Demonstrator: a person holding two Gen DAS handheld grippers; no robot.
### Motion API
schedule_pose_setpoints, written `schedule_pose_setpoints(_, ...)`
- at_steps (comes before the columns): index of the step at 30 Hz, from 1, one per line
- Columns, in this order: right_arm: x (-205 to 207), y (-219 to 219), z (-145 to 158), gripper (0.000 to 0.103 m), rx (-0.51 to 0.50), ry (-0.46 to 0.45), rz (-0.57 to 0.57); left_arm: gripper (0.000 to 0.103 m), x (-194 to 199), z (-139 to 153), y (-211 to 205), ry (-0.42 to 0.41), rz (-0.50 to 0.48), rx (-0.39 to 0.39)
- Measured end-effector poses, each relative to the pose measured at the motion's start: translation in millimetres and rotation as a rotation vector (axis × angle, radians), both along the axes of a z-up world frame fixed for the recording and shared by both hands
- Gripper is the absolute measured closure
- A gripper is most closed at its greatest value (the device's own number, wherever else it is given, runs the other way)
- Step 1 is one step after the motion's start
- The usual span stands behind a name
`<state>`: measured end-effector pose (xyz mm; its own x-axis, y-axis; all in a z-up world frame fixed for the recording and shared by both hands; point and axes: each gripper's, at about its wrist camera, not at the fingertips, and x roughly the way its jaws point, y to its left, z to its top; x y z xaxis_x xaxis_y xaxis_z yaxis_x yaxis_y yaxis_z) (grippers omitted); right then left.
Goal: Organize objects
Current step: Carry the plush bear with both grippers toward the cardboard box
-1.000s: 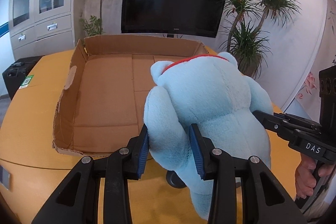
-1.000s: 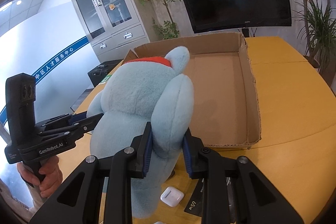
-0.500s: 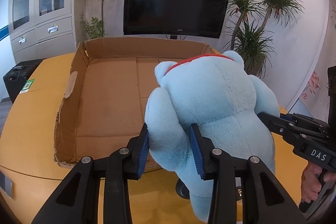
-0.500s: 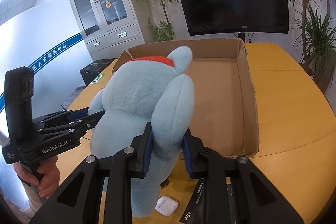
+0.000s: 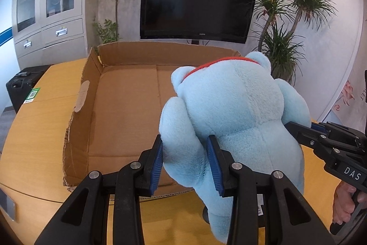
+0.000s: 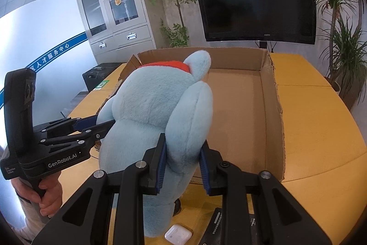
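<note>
Plush toy point(image 5: 234, 111), pale blue with red collar, held up off the yellow table point(image 5: 41, 130) by both my claws, its back to the cameras. My left gripper point(image 5: 184, 160) is clamped on the toy's left limb, blue pads pressing into the fur on both sides; my right gripper point(image 6: 182, 159) is clamped the same way on the right limb, jaws narrower. Each claw shows in the other's view: the right one comes in from the right edge and meets the toy's flank, the left one comes in from the left, my hand point(image 6: 49, 198) around its handle. Toy hangs over the near edge of the open cardboard box point(image 5: 128, 111), head toward the far wall of the box, lower body on the near side above the table. Box floor looks bare where visible. On the table under the toy, near edge: white earbud case point(image 6: 178, 233) and a dark flat item beside it, partly hidden. Behind the box, a black TV point(image 5: 197, 1), potted plants, grey cabinet point(image 5: 48, 8) far left.
</note>
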<state>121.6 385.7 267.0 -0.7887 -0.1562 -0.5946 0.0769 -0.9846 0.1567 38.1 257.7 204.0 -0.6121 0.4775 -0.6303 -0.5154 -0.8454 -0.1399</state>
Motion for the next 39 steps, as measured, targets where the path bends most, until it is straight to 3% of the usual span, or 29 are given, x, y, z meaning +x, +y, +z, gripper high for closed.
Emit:
schedule_pose_setpoints(33, -52.1, -48.1, -14.6, 0.080, 0.153, 0.085, 0.107, 0.069, -57.2, -33.3, -29.1, -0.003, 0.179, 0.038)
schedule_pose_setpoints(37, -55.1, -56.6, -16.4, 0.080, 0.136, 0.084, 0.177, 0.071, -48.1, -27.8, -22.8, 0.030, 0.058, 0.118)
schedule_pose_setpoints(39, -58.8, -66.9, -20.7, 0.080, 0.175, 0.079, 0.162, 0.076, -41.2, -26.8, -13.3, 0.074, 0.053, 0.064)
